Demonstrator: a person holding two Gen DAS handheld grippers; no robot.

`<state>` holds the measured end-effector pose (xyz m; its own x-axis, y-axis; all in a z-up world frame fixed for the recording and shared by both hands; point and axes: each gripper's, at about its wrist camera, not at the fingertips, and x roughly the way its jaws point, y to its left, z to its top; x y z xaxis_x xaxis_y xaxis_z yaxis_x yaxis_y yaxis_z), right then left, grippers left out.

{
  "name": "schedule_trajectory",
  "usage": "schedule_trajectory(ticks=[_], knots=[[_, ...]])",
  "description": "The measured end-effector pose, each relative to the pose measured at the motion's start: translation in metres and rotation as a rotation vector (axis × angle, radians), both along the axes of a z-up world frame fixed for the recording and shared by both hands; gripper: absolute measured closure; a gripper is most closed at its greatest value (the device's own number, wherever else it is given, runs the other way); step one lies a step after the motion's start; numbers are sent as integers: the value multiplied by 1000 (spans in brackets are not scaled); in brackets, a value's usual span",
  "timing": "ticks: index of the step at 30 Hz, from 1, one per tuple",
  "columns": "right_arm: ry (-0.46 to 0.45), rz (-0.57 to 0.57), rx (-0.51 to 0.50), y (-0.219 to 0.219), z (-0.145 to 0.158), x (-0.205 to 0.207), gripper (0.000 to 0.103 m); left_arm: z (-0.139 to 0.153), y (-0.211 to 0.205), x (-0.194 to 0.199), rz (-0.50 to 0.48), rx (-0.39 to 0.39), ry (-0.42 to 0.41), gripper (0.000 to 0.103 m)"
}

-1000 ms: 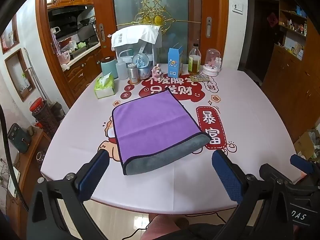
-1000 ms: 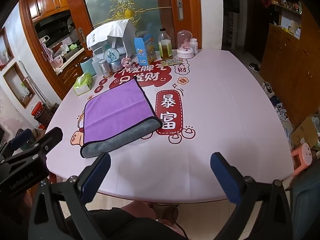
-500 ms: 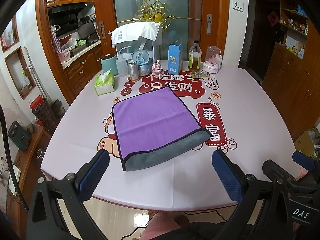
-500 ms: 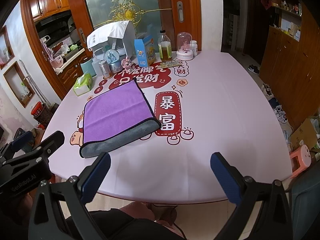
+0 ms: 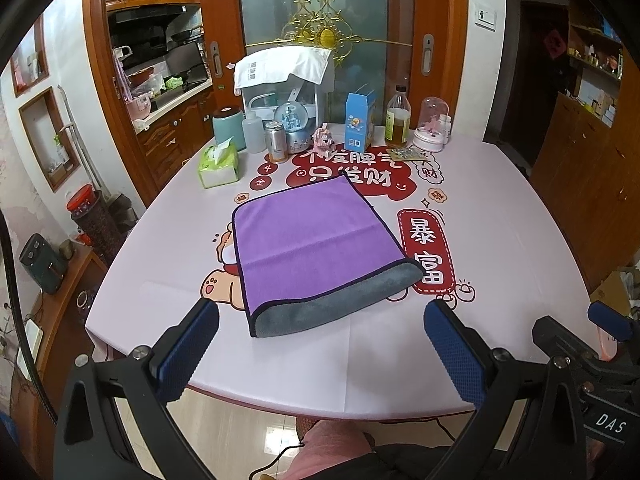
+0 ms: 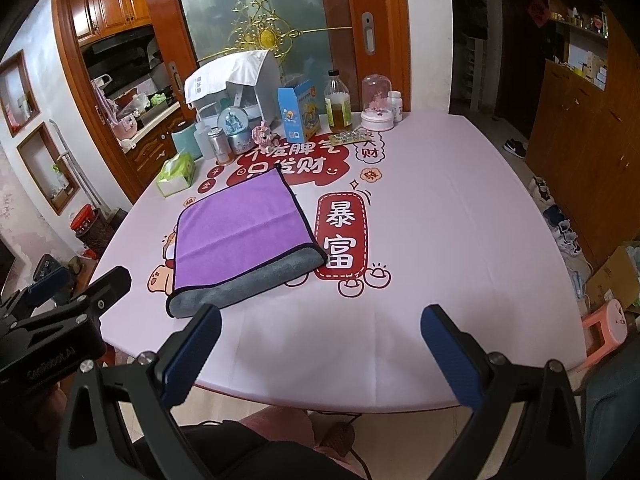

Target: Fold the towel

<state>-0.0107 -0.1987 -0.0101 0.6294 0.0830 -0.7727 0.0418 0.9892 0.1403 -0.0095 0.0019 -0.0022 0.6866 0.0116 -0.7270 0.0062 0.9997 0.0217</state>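
- Left side: the left claw (image 5: 320,340) hovers low over the near edge of the bench (image 5: 500,240), its two blue-padded fingers spread wide and holding nothing.
- Compared with a second ago, this claw has drawn slightly back and up; the bench edge and the floor under it take up more of its view than before.
- Centre: the towel (image 5: 316,240) lies flat on the pink printed cloth, left of the bench's middle, purple side up, with a grey band along the edge nearest the viewer where the underside shows. It looks already folded once. It has not moved or changed shape across the earlier pictures.
- Behind the towel, well apart from it, stand a green tissue box (image 5: 218,166), a blue carton (image 5: 359,128) and an oil bottle (image 5: 398,120).
- Right side: the right claw (image 6: 320,340) also hangs over the near bench edge, fingers spread wide, empty. It too has pulled back a little from a second ago.
- Judgement: neither claw touches the towel, so either a fold has just been finished or the next fold has not started.
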Motion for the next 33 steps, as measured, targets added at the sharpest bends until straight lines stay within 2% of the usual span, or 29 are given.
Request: schedule_trajectory(ticks=[17, 25, 33], knots=[[-49, 82, 12, 7, 0, 15, 3, -8, 14, 8, 69, -11, 5, 1], [-76, 166, 6, 15, 0, 39, 3, -26, 32, 29, 99, -30, 33, 1], [-100, 242, -66, 29, -11, 69, 3, -58, 53, 60, 123, -13, 113, 1]])
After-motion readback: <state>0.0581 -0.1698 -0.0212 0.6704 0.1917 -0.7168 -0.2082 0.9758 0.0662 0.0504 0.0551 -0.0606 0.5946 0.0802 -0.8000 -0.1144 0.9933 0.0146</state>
